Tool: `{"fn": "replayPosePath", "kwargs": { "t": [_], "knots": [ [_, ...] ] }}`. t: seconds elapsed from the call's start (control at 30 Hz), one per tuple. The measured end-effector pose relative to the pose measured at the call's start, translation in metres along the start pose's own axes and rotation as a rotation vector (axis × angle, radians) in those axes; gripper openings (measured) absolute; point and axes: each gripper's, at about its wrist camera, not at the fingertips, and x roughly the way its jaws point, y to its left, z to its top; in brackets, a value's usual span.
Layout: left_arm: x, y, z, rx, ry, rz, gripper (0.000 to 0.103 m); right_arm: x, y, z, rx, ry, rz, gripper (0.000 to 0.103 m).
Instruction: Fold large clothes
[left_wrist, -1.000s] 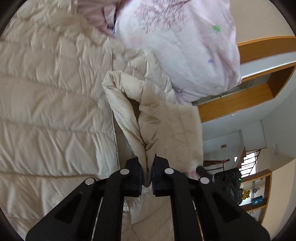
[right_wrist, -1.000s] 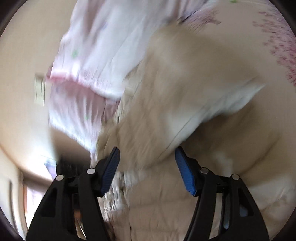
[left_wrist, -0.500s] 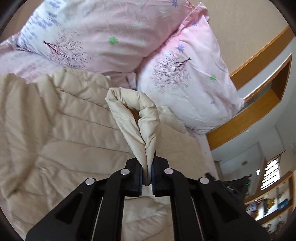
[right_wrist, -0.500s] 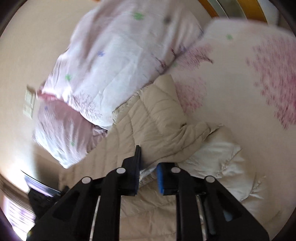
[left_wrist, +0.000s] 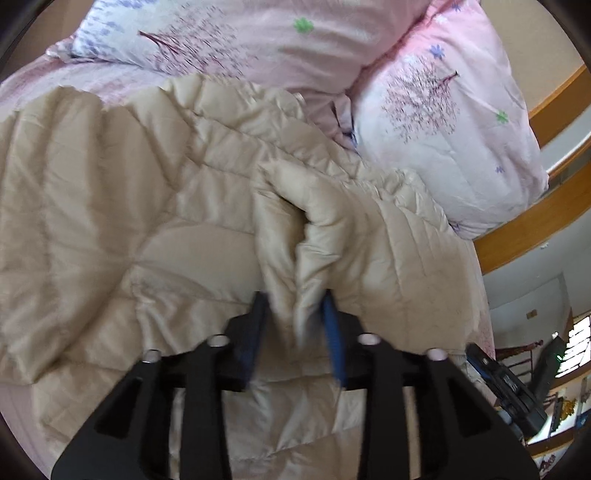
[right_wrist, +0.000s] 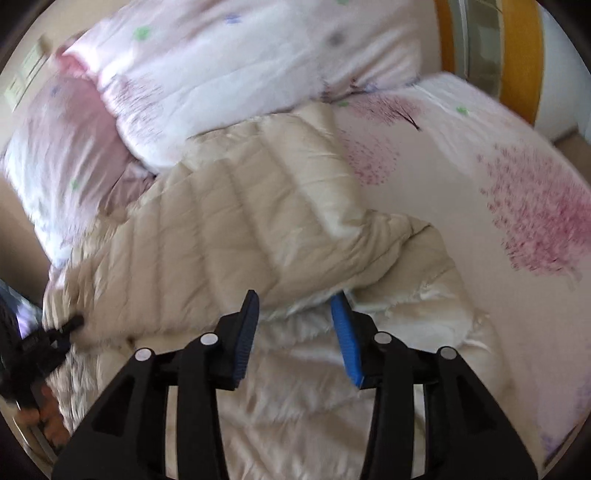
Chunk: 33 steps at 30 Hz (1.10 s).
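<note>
A beige quilted puffer coat (left_wrist: 110, 206) lies spread on a bed with pink floral bedding. My left gripper (left_wrist: 294, 306) points down at a puffy fold of the coat's sleeve (left_wrist: 321, 221). Its jaws are opening, and the fold still stands up between the blue pads. In the right wrist view the coat (right_wrist: 229, 221) lies folded over itself, with a furry trim (right_wrist: 295, 325) along its near edge. My right gripper (right_wrist: 295, 299) hovers over that edge, its jaws opening, the trim just below and between the fingertips but not pinched.
Two pink floral pillows (left_wrist: 443, 122) lean at the head of the bed, just behind the coat. A wooden rail (left_wrist: 535, 229) runs along the right. Bare pink bedsheet (right_wrist: 498, 192) stretches to the right of the coat. The other gripper's black tip (right_wrist: 72, 321) shows at the coat's left edge.
My left gripper carried the pinched sleeve fold across onto the coat and has parted its jaws. My right gripper closed on the coat's edge, then opened again and drew back slightly.
</note>
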Motion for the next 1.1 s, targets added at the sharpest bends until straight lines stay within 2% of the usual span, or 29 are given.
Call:
{"fn": "replayPosePath", "kwargs": {
  "t": [0.03, 0.17, 0.23, 0.33, 0.43, 0.5, 0.57, 0.6, 0.7, 0.77, 0.83, 0.9, 0.97, 1.1],
  "knots": [
    [-0.006, 0.003, 0.0, -0.001, -0.014, 0.006, 0.048, -0.005, 0.008, 0.0, -0.025, -0.003, 0.018, 0.042],
    [-0.032, 0.007, -0.001, -0.001, -0.044, -0.012, 0.048, -0.02, 0.062, -0.003, -0.178, -0.019, 0.125, 0.036],
    [-0.049, 0.01, -0.006, 0.004, -0.065, -0.029, 0.05, -0.01, 0.094, -0.003, -0.261, -0.003, 0.182, 0.035],
    [-0.079, 0.018, -0.018, 0.015, -0.109, -0.024, 0.055, 0.01, 0.131, -0.007, -0.338, 0.033, 0.204, 0.032],
    [-0.11, 0.041, -0.033, -0.005, -0.152, 0.007, 0.058, 0.039, 0.163, -0.013, -0.406, 0.078, 0.172, 0.032],
    [-0.13, 0.06, -0.042, -0.027, -0.175, 0.046, 0.058, 0.064, 0.177, -0.019, -0.449, 0.126, 0.11, 0.035],
    [-0.151, 0.081, -0.054, -0.051, -0.204, 0.092, 0.058, 0.073, 0.185, -0.022, -0.475, 0.116, 0.07, 0.035],
    [-0.164, 0.096, -0.062, -0.074, -0.221, 0.114, 0.058, 0.071, 0.186, -0.021, -0.47, 0.112, 0.075, 0.037],
    [-0.189, 0.13, -0.076, -0.149, -0.259, 0.159, 0.061, 0.055, 0.179, -0.018, -0.39, 0.128, 0.164, 0.051],
    [-0.204, 0.161, -0.082, -0.247, -0.293, 0.167, 0.061, 0.043, 0.174, -0.018, -0.359, 0.127, 0.204, 0.055],
    [-0.215, 0.194, -0.087, -0.378, -0.323, 0.137, 0.061, 0.033, 0.17, -0.02, -0.358, 0.124, 0.222, 0.057],
    [-0.22, 0.216, -0.089, -0.468, -0.354, 0.114, 0.061, 0.031, 0.168, -0.023, -0.353, 0.139, 0.237, 0.058],
    [-0.222, 0.231, -0.089, -0.531, -0.373, 0.102, 0.061, 0.029, 0.166, -0.027, -0.341, 0.165, 0.254, 0.058],
    [-0.219, 0.253, -0.085, -0.645, -0.402, 0.063, 0.061, 0.025, 0.165, -0.03, -0.341, 0.161, 0.261, 0.058]
  ]
}}
